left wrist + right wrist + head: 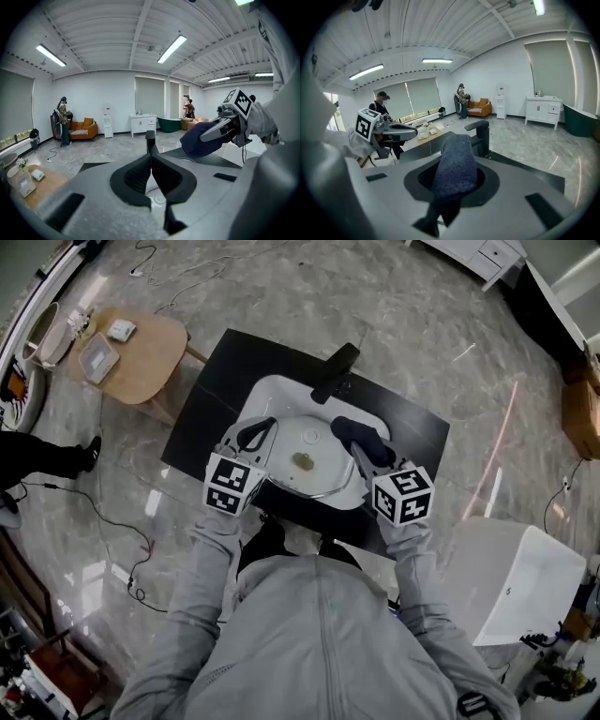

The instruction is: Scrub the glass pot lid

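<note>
The glass pot lid (319, 476) lies in the white sink (272, 395), its knob facing up. My left gripper (261, 433) hovers over the sink's left side by the lid's rim. Its jaws meet in the left gripper view, and I see nothing between them (151, 174). My right gripper (364, 444) is shut on a dark blue cloth (359, 433), held above the lid's right side. The cloth (454, 164) fills the jaws in the right gripper view and shows bunched at the right in the left gripper view (201, 140).
A black faucet (335, 373) stands at the sink's far edge on the black counter (216, 399). A round wooden side table (141, 352) with small containers is at the left. A white box (520, 577) sits at the right. Cables cross the floor.
</note>
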